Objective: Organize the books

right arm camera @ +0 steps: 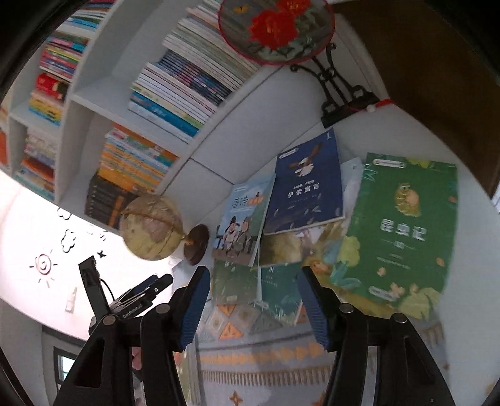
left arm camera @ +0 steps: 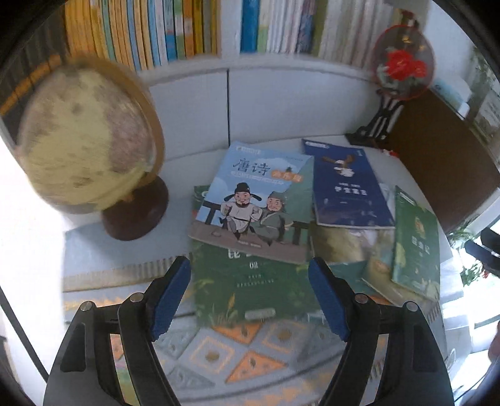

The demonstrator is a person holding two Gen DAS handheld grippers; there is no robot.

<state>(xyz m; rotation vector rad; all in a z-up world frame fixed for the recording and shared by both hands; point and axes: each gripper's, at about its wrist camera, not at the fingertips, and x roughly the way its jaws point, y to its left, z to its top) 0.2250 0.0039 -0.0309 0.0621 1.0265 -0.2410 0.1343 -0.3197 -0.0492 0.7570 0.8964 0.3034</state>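
Here, on the white worktop (left arm camera: 415, 193), a loose heap of thin books lies against the foot of a white bookshelf (right arm camera: 103, 103) packed with upright volumes. Light-blue book (left arm camera: 253, 200) with two cartoon figures: topmost at the middle, overlapping a dark-green book (left arm camera: 250, 290) beneath it. Navy book (right arm camera: 304, 190) with a bird on the cover: just beside the light-blue one, on its right, lying over further covers. Large green book (right arm camera: 403, 231) at the right end of the heap, on top of other covers. Patterned cloth (left arm camera: 218, 349) under the near edge of the heap. Globe (left arm camera: 84, 137) on a dark round base, left of the books. Round fan ornament (right arm camera: 275, 28) with red flowers on a black stand, at the back right. Left tool (left arm camera: 250, 293): blue pads set wide, nothing between them, held above the dark-green book. Right tool (right arm camera: 253, 309): parted to a middling width, likewise empty (the left tool shows at its lower left).
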